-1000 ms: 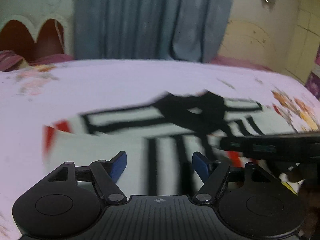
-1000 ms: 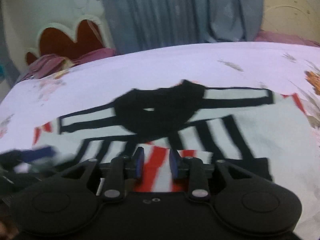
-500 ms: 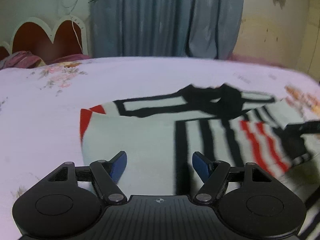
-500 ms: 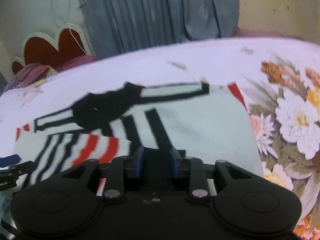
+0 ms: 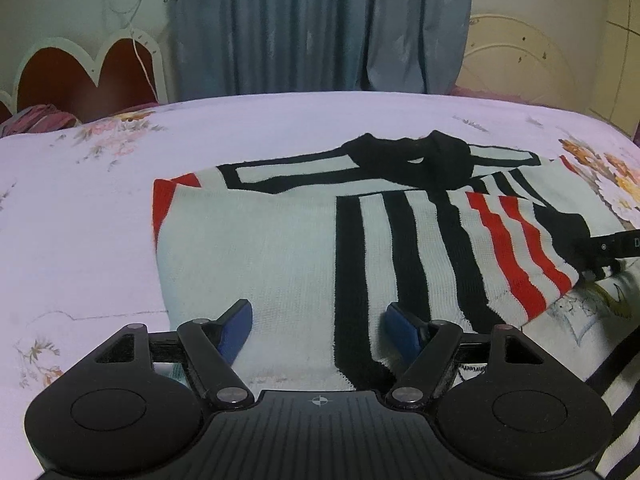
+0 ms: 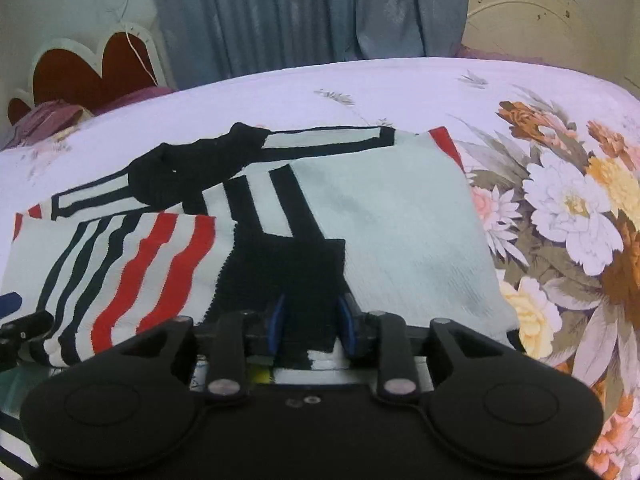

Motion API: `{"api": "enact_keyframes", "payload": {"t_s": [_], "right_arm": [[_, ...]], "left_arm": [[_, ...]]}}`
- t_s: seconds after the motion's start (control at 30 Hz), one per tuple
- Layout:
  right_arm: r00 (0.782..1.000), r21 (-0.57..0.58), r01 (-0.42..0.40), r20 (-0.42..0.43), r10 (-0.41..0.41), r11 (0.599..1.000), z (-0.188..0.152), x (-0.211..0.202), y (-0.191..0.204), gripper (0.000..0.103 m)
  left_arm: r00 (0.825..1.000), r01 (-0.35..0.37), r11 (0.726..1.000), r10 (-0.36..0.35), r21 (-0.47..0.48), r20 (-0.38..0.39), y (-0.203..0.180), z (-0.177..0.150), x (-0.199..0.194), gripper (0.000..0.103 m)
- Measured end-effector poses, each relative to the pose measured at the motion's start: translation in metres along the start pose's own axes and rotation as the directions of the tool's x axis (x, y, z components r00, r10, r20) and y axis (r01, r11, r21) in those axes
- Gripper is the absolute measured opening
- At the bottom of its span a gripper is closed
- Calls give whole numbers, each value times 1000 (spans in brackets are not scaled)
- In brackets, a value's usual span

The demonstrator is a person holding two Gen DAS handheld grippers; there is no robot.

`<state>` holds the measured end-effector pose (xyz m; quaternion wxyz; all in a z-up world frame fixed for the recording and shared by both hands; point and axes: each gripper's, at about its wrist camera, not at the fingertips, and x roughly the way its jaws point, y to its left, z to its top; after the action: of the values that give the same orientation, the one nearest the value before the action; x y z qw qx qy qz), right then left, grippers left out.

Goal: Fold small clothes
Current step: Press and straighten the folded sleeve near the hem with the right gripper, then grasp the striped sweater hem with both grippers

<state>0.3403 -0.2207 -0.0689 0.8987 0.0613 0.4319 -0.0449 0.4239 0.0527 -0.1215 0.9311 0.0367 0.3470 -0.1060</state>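
Observation:
A small knit sweater (image 5: pixel 272 248), white with black and red stripes and a black collar (image 5: pixel 408 160), lies flat on the bed. One striped sleeve (image 5: pixel 516 248) is folded across its front. My left gripper (image 5: pixel 316 324) is open over the sweater's near hem, holding nothing. My right gripper (image 6: pixel 312 320) is nearly shut, its blue pads on both sides of the sleeve's black cuff (image 6: pixel 288 276). The sweater (image 6: pixel 400 232) and folded sleeve (image 6: pixel 132 264) fill the right wrist view. The right gripper also shows in the left wrist view (image 5: pixel 612 246) at the right edge.
The bed carries a pale lilac sheet (image 5: pixel 100 240) with large printed flowers (image 6: pixel 568 208) at the right. A scalloped headboard (image 5: pixel 80 72) and pink pillow (image 5: pixel 36 120) stand far left. Blue curtains (image 5: pixel 320 28) hang behind.
Both grippers have swung apart, the left view shifting left and the right view shifting right. The striped sleeve now lies across the sweater's front. The left jaws stay open.

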Motion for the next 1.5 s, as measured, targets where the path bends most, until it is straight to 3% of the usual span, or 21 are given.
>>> {"api": "enact_keyframes", "payload": {"t_s": [0.7, 0.8, 0.87, 0.9, 0.93, 1.0, 1.2, 1.27, 1.4, 1.5], "right_arm": [[997, -83, 72, -11, -73, 994, -3, 3, 14, 28], [997, -96, 62, -35, -66, 993, 2, 2, 14, 31], [999, -68, 36, -37, -39, 997, 6, -10, 8, 46], [1000, -39, 7, -5, -8, 999, 3, -21, 0, 63], [999, -12, -29, 16, 29, 1000, 0, -31, -8, 64], [996, 36, -93, 16, 92, 995, -13, -49, -31, 60], [989, 127, -147, -7, 149, 981, -73, -100, -105, 49], [985, 173, -169, -14, 174, 970, -94, -115, -129, 46], [967, 262, -236, -34, 254, 936, -127, -133, -166, 45], [949, 292, -286, -48, 312, 913, -146, -141, -178, 45]], "left_arm": [[1000, 15, 999, -15, 45, 1, 1, -3, 0, 77], [999, -20, 997, 23, 68, -40, -4, 4, -6, 82], [999, -45, 997, 46, 64, -22, -1, 1, -21, 86], [999, -47, 998, 47, 45, -8, 2, -3, -32, 94], [999, -46, 999, 46, 17, 6, 7, -10, -46, 99], [998, -53, 998, 53, -24, 21, 16, -25, -69, 99], [999, -40, 986, 36, -160, -26, 39, -85, -124, 99], [999, -27, 974, 19, -225, -39, 42, -107, -138, 99], [998, 14, 940, -36, -340, -60, 39, -146, -158, 85], [995, 67, 916, -92, -396, -45, 30, -165, -173, 85]]}}
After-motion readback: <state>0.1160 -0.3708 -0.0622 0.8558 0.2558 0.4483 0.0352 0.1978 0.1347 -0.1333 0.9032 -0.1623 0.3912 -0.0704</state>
